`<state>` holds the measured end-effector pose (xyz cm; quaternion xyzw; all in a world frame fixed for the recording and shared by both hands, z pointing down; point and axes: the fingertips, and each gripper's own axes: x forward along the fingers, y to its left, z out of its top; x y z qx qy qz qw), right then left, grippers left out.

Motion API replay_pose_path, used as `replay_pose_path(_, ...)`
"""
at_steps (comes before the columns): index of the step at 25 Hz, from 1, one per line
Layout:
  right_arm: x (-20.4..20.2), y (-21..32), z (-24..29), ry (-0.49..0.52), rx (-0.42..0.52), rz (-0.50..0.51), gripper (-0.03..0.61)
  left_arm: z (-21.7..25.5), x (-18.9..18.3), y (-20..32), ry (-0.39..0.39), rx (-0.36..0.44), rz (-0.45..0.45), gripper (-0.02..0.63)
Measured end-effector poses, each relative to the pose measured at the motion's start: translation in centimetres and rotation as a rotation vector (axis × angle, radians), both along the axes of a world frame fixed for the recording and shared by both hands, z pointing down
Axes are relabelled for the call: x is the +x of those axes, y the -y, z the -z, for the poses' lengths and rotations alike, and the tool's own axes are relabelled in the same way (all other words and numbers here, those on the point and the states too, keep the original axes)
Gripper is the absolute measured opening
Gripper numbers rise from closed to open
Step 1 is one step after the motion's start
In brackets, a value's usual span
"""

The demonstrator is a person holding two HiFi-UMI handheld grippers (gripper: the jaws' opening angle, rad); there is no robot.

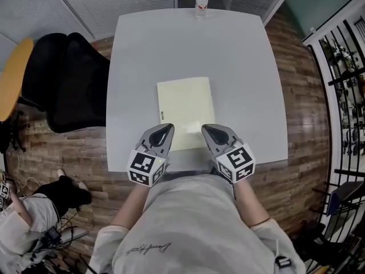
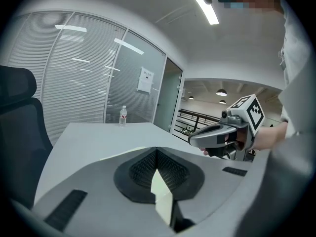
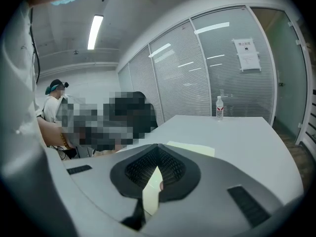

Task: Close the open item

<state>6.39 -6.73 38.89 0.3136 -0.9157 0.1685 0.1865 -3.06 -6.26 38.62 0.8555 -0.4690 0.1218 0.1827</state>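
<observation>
A pale yellow folder [image 1: 185, 110] lies flat and shut on the white table [image 1: 245, 67], near the front edge. My left gripper [image 1: 161, 135] hovers over the folder's near left corner, jaws pressed together with nothing in them. My right gripper [image 1: 215, 133] sits at the near right corner, also shut and empty. In the left gripper view the jaws [image 2: 157, 149] meet at the tip, with a strip of the folder [image 2: 116, 154] beyond and the right gripper [image 2: 197, 138] alongside. The right gripper view shows its jaws [image 3: 158, 146] shut, the folder [image 3: 192, 148] just ahead.
A water bottle [image 1: 201, 3] stands at the table's far edge. A black office chair [image 1: 68, 81] is at the table's left side. Another person [image 1: 23, 221] sits on the floor at lower left. A black railing [image 1: 348, 96] runs along the right.
</observation>
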Motion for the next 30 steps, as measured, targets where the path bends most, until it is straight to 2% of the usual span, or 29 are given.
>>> replay_pose_path(7,-0.4,0.3,0.4,0.004,0.006,0.018,0.012,0.6,0.4,0.6,-0.018,0.017,0.014,0.008)
replay_pose_path(30,-1.7,-0.4,0.5,0.014,-0.001,0.044,0.014,1.5,0.1,0.0,-0.007,0.033,0.016,0.009)
